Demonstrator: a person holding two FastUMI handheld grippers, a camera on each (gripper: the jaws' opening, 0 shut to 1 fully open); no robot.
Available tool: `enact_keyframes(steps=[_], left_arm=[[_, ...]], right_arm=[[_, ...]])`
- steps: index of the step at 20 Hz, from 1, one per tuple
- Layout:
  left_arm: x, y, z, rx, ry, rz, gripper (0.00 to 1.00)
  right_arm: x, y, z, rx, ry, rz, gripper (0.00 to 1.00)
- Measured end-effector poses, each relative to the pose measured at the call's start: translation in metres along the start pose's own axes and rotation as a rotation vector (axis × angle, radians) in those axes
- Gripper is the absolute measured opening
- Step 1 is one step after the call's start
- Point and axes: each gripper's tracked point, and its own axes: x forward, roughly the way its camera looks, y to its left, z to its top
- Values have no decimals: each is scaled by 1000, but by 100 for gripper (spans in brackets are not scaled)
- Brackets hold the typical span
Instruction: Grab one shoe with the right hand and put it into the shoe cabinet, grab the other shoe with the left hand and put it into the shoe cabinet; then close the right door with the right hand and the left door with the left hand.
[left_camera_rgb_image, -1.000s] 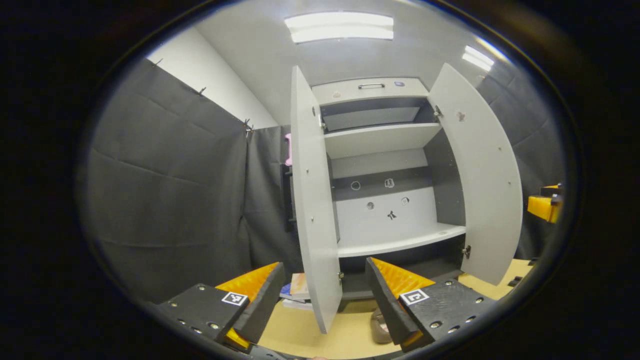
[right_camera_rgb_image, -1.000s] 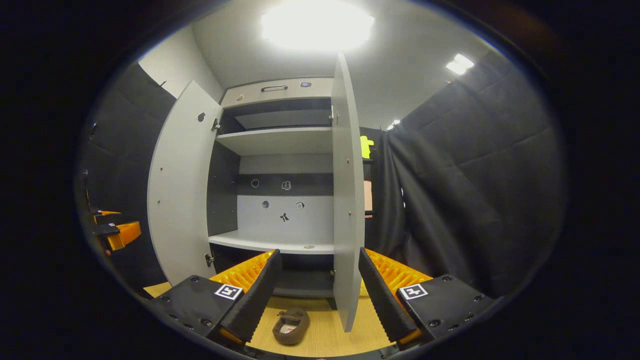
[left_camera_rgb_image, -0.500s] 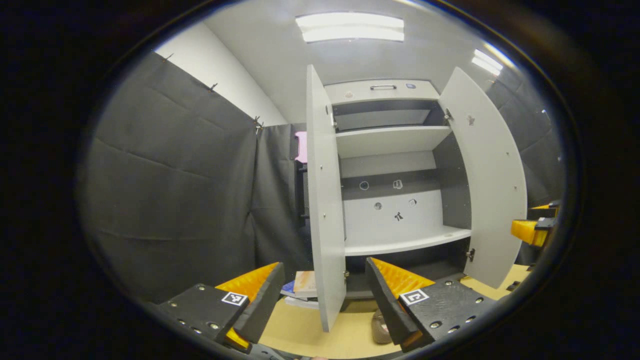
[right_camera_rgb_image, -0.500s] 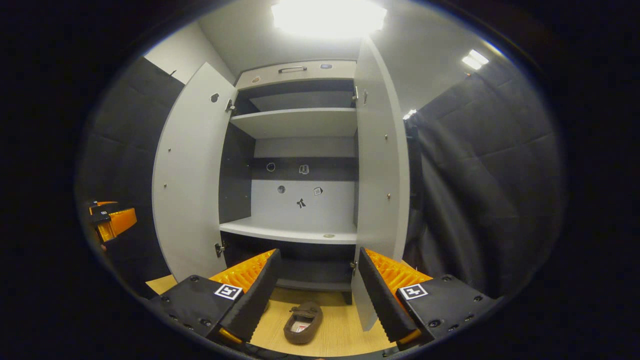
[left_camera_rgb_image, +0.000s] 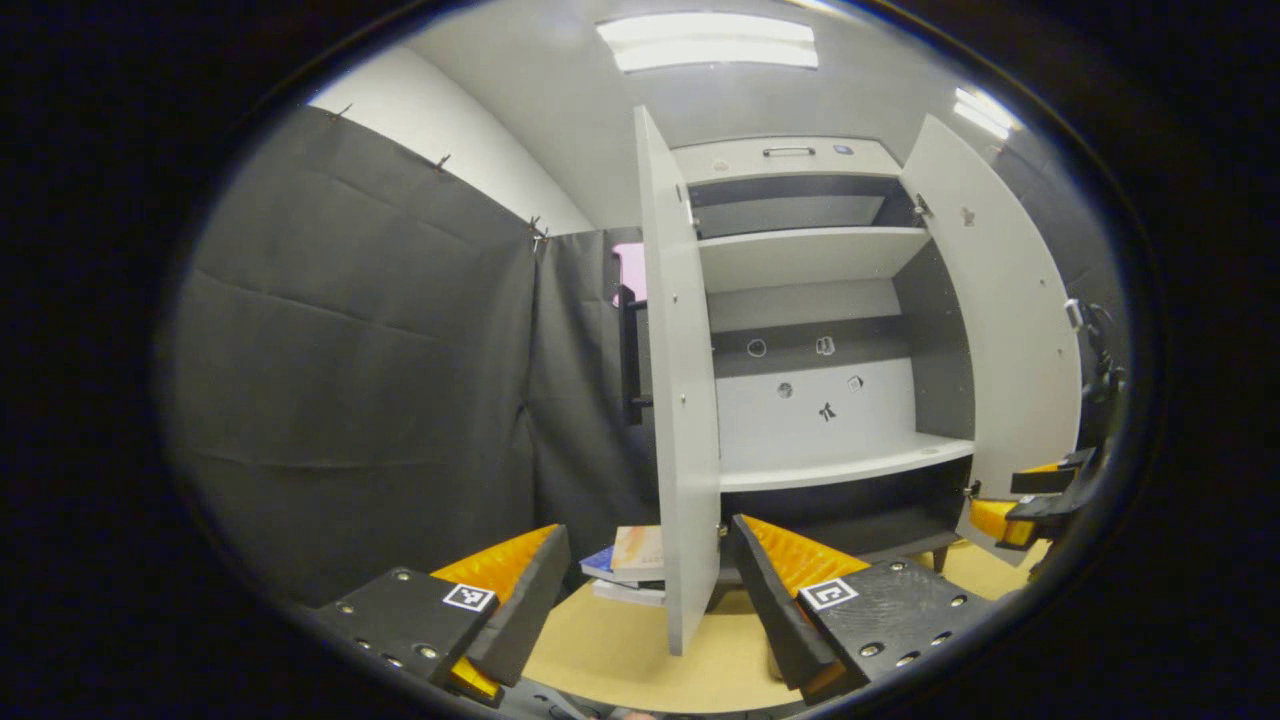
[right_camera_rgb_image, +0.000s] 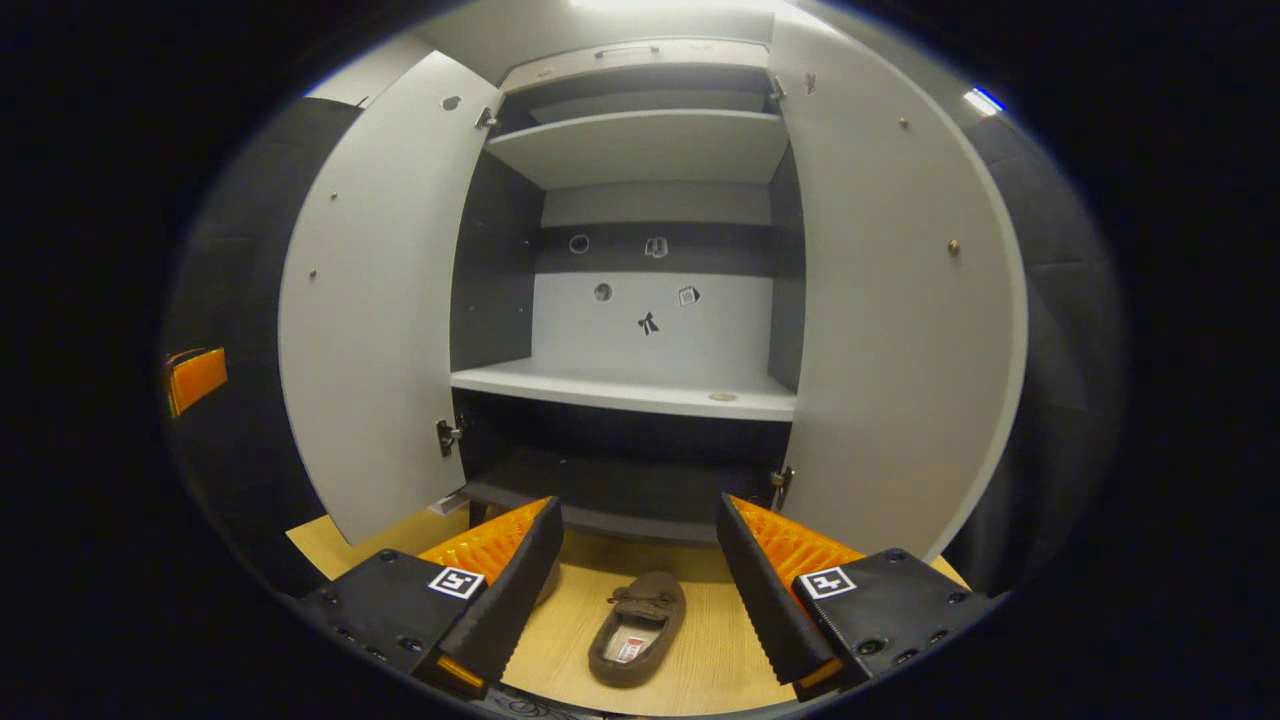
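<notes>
My right gripper (right_camera_rgb_image: 632, 590) hangs with jaws apart over a brown shoe (right_camera_rgb_image: 636, 629) on the floor before the open shoe cabinet (right_camera_rgb_image: 640, 300); left gripper (left_camera_rgb_image: 645, 595) likewise apart.

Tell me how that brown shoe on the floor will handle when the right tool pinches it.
The shoe looks like a soft moccasin slipper, so its sides will probably flex under a pinch. It seems low and light, likely easy to lift. Lying flat on its sole, it should not roll or tip, though it may slide on the smooth floor.
</notes>
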Motion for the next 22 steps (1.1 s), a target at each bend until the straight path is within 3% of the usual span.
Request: enact_keyframes(steps=[8, 16, 17, 18, 19, 22], left_arm=[[17, 11, -2, 18, 14, 48, 94], [17, 27, -11, 44, 49, 101, 94], [17, 29, -12, 45, 52, 108, 94], [17, 31, -13, 44, 55, 113, 94], [17, 32, -14, 42, 58, 119, 94], [18, 36, -16, 36, 65, 133, 94]], right_arm=[[55, 24, -103, 22, 323, 95, 97], [70, 43, -175, 53, 533, 138, 97], [72, 44, -182, 50, 554, 139, 92], [74, 46, -189, 51, 575, 142, 95], [76, 47, -196, 54, 599, 140, 86], [84, 46, -213, 43, 658, 116, 82]])
